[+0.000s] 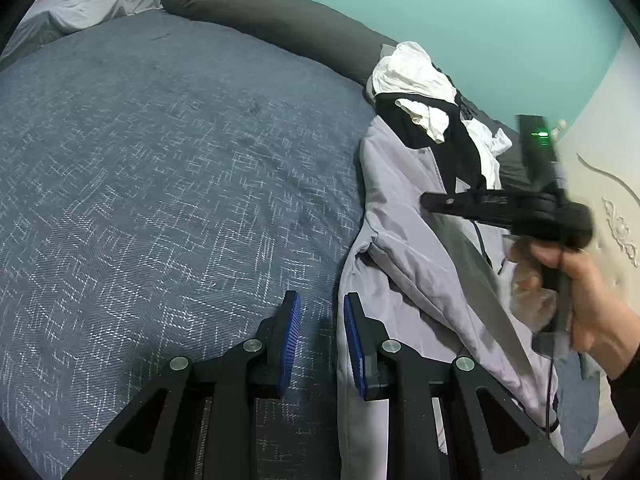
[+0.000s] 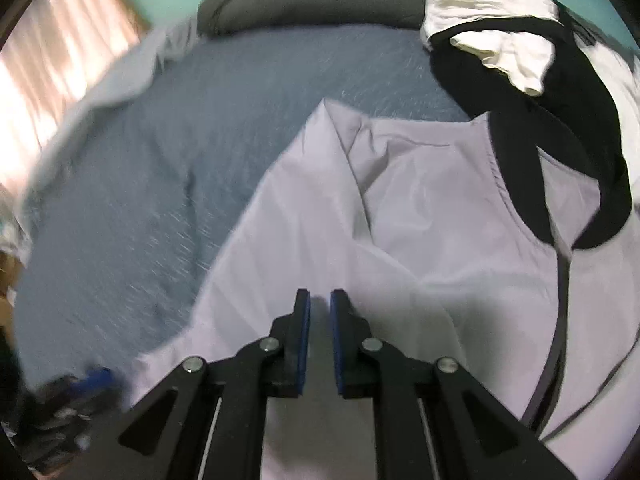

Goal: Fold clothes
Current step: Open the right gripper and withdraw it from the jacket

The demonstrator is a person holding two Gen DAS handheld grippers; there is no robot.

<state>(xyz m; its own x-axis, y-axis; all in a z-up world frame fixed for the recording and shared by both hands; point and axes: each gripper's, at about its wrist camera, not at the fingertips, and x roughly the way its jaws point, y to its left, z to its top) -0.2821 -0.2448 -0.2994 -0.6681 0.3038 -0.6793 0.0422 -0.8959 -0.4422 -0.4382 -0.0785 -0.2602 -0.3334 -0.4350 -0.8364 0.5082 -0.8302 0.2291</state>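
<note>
In the left wrist view, the left tongs (image 1: 322,312) hover over the bed (image 1: 160,168), whose blue-grey woven cover fills most of the picture. Their blue pads stand a little apart with nothing between them; one pad is over the bare cover, the other over the near edge of the light grey jacket (image 1: 404,240). The jacket lies spread along the side of the bed nearest the pale carved panel (image 1: 616,216). At the far end of the jacket lies a heap of white garments (image 1: 412,76) tangled with a black garment (image 1: 452,148). Beyond the heap, a dark grey bolster pillow (image 1: 272,12) runs along the teal wall (image 1: 460,12), and a lighter grey pillow (image 1: 84,4) lies at the far corner of the bed. Over the jacket, a person's hand (image 1: 588,292) holds the right tongs (image 1: 430,202), seen blurred from the side, so their state cannot be read here.

In the right wrist view, the picture is smeared. The right tongs (image 2: 320,312) point down at the light grey jacket (image 2: 400,216), which lies directly below them. Their blue pads are nearly together, with only a narrow slit between them and no cloth in it. Beyond the jacket's far edge lies the black garment (image 2: 560,120), with the white garments (image 2: 492,8) on top of it. The blue-grey bed cover (image 2: 160,168) lies beside the jacket, the dark bolster pillow (image 2: 304,0) lies at the bed's far edge, and a lit curtain (image 2: 56,64) hangs past the bed's corner.
</note>
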